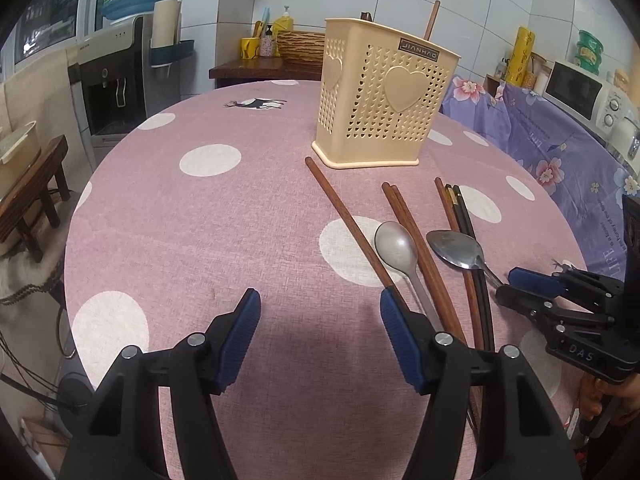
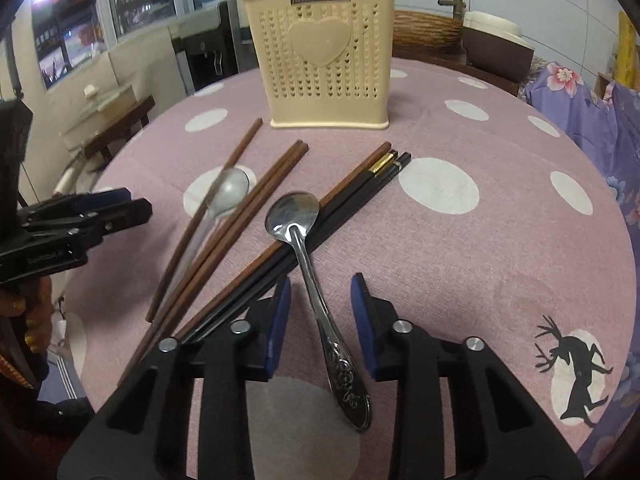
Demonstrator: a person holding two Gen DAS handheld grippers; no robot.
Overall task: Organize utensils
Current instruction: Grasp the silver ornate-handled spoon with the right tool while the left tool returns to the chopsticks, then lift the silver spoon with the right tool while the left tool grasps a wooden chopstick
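A cream perforated utensil holder (image 1: pixel 380 96) (image 2: pixel 326 60) stands on the pink dotted table, with one brown chopstick (image 1: pixel 432 20) in it. In front of it lie brown chopsticks (image 1: pixel 348 228) (image 2: pixel 240 224), black chopsticks (image 1: pixel 472 232) (image 2: pixel 360 192), a plain spoon (image 1: pixel 398 250) (image 2: pixel 228 196) and an ornate metal spoon (image 1: pixel 460 250) (image 2: pixel 316 280). My left gripper (image 1: pixel 320 320) is open and empty, left of the utensils. My right gripper (image 2: pixel 320 300) is open, its jaws either side of the ornate spoon's handle; it also shows in the left wrist view (image 1: pixel 520 284).
The round table (image 1: pixel 200 220) has a pink cloth with white dots. A purple flowered cloth (image 1: pixel 560 152) covers furniture to the right, with a microwave (image 1: pixel 576 92) on it. A water dispenser (image 1: pixel 116 80) and a wooden stool (image 1: pixel 32 188) stand to the left.
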